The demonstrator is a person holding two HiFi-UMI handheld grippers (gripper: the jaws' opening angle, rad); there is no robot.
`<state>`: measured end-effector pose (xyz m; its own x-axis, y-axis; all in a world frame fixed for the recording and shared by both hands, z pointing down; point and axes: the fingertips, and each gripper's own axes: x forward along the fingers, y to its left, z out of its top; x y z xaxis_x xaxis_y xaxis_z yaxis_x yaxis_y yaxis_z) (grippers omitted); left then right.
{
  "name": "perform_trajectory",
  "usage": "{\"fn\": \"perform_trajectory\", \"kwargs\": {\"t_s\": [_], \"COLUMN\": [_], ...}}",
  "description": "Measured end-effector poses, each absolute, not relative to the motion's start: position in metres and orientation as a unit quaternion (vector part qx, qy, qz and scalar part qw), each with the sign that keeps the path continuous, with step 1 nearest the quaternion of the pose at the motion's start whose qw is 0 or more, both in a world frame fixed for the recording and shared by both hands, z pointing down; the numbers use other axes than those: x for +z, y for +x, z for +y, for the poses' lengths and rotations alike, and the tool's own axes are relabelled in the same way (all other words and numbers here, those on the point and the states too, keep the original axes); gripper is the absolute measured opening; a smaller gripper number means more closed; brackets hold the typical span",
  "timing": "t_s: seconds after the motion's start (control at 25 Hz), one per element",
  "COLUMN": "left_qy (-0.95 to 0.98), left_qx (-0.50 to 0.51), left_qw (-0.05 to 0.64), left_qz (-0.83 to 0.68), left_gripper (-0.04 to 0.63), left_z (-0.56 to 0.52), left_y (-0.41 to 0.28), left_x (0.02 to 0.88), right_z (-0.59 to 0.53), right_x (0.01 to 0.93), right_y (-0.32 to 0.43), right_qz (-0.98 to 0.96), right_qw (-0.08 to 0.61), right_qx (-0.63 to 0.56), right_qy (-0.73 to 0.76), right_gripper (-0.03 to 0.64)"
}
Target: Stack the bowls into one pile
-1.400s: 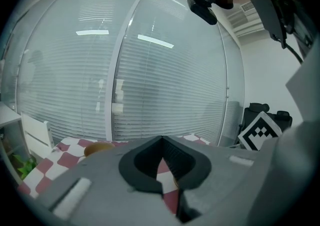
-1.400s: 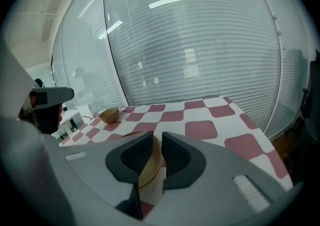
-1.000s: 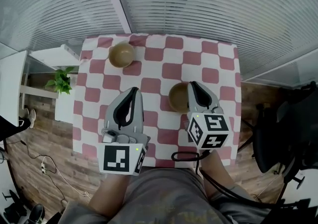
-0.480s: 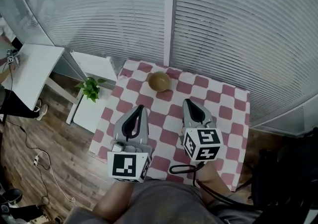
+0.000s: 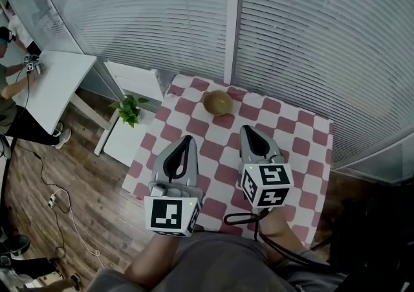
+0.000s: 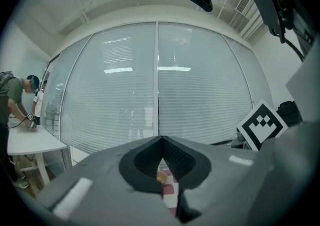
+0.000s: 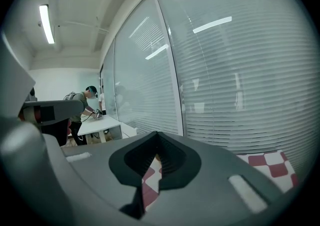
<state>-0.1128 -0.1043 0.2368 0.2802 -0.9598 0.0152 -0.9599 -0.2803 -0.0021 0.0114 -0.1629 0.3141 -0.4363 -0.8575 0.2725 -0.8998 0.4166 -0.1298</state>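
While the left gripper and the right gripper hover over the near half of the checkered bench, both with jaws pressed together on nothing, the bowls sit near its far edge, seemingly as one pile. The squares between are free. A potted plant stands beside the left edge, and blinds close the far side.

Both grippers level, side by side, pointing forward: left gripper jaws together, right gripper jaws together, both empty.
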Motion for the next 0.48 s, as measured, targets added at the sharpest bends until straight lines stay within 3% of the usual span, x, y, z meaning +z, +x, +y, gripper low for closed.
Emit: {"fn": "perform_trajectory", "kwargs": {"t_s": [0.48], "left_qy": [0.816], "left_qx": [0.025], "left_qw": [0.029], "left_qz": [-0.576], "left_gripper": [0.0], "left_z": [-0.161], "left_y": [-0.133], "left_x": [0.26], "right_z": [-0.222], "right_x": [0.33], "right_y": [0.0], "right_qz": [-0.812], "right_qw": [0.1], "right_qx": [0.152], "right_qy": [0.554], "right_gripper": [0.028]}}
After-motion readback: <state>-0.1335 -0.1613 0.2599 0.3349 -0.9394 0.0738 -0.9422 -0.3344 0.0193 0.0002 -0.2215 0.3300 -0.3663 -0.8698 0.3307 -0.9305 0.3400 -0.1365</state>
